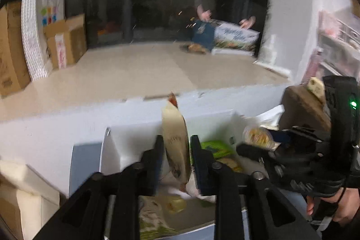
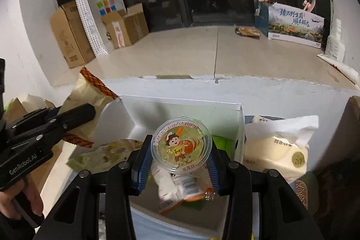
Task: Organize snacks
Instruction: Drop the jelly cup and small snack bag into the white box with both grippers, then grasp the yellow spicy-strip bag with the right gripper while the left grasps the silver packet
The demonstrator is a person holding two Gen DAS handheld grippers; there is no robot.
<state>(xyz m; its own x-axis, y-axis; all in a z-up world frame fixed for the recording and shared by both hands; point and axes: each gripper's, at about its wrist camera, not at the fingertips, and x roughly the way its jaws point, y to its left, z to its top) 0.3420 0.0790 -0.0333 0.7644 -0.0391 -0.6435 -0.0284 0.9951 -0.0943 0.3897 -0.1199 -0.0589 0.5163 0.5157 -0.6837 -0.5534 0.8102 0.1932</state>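
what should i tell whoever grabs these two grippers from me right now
Left gripper: jaws partly open, the cream snack packet upright between them above the white box; whether the pads press it, I cannot tell.
Right gripper: jaws partly open around the round jelly cup, also over the box; grip unclear.
Done: a green packet and other snacks already lie in the box.
Left: drop both items in, then check for more. A tissue pack sits right of the box.

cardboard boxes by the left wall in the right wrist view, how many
3: a tall box nearest the wall, an open box by the window, and a smaller taped box in front of it. The paper bag may hide more.
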